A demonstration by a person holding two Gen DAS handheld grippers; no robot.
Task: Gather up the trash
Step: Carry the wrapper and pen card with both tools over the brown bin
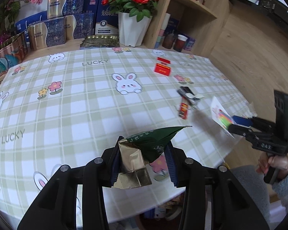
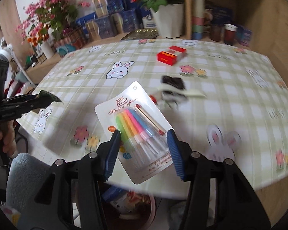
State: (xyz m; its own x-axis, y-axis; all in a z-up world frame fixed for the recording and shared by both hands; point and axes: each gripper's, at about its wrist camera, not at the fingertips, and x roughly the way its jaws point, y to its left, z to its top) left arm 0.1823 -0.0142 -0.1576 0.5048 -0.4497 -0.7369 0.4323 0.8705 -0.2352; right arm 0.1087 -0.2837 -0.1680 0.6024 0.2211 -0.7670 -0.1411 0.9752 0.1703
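Note:
My left gripper [image 1: 142,161] is shut on a green and gold foil packet [image 1: 144,153], held above the table's near edge; it also shows at the left of the right wrist view [image 2: 48,97]. My right gripper [image 2: 142,149] is shut on a candle blister pack [image 2: 136,126] with several coloured candles, held over the table edge; it shows in the left wrist view [image 1: 222,118] too. A red box [image 1: 163,68] [image 2: 170,55] and a crumpled black and white wrapper [image 1: 188,97] [image 2: 174,90] lie on the checked tablecloth [image 1: 76,99].
A bin with trash [image 2: 132,207] sits under the table edge below my right gripper. Blue and gold boxes [image 1: 55,28], a white pot of red roses [image 1: 132,26] and a wooden shelf with cups [image 1: 180,40] stand behind the table.

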